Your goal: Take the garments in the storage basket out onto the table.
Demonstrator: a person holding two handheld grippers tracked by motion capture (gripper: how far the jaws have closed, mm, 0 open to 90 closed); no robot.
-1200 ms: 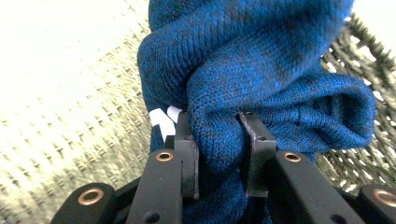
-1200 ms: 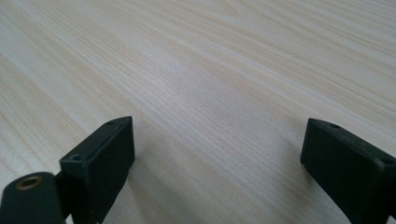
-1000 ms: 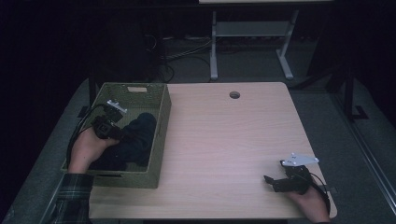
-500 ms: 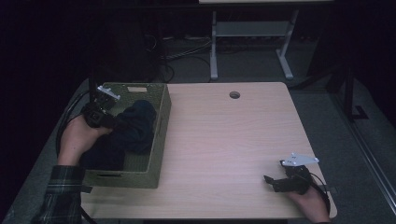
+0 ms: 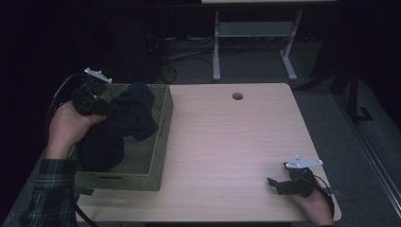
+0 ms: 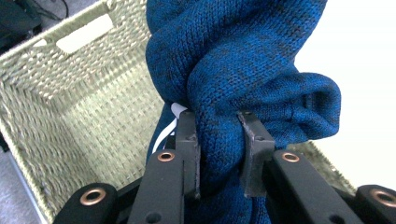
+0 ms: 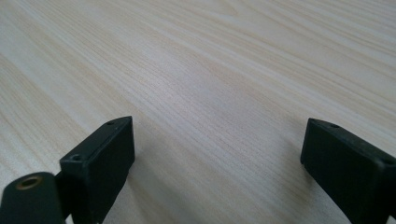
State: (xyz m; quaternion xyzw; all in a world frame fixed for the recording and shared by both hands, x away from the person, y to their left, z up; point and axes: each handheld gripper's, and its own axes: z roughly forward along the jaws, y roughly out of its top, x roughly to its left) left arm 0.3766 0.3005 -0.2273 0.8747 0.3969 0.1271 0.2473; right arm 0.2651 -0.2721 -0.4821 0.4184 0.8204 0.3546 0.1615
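A dark blue knitted garment (image 5: 120, 125) hangs out of a woven green basket (image 5: 161, 137) at the table's left. My left gripper (image 5: 106, 108) is shut on a fold of the garment (image 6: 243, 88) and holds it lifted above the basket (image 6: 70, 107); a white cord shows beside the left jaw. The garment's lower part still lies inside the basket. My right gripper (image 5: 274, 183) rests low over the table's front right corner, open, with only bare wood (image 7: 215, 116) between its jaws.
The light wooden table (image 5: 227, 142) has a round cable hole (image 5: 237, 96) near its far edge. A metal stand (image 5: 250, 42) and cables lie on the dark floor behind. The basket has a cut-out handle (image 6: 84, 37) in its end wall.
My left gripper has risen and moved toward the basket's far left corner, drawing the blue garment up out of the basket. The right gripper has stayed put.
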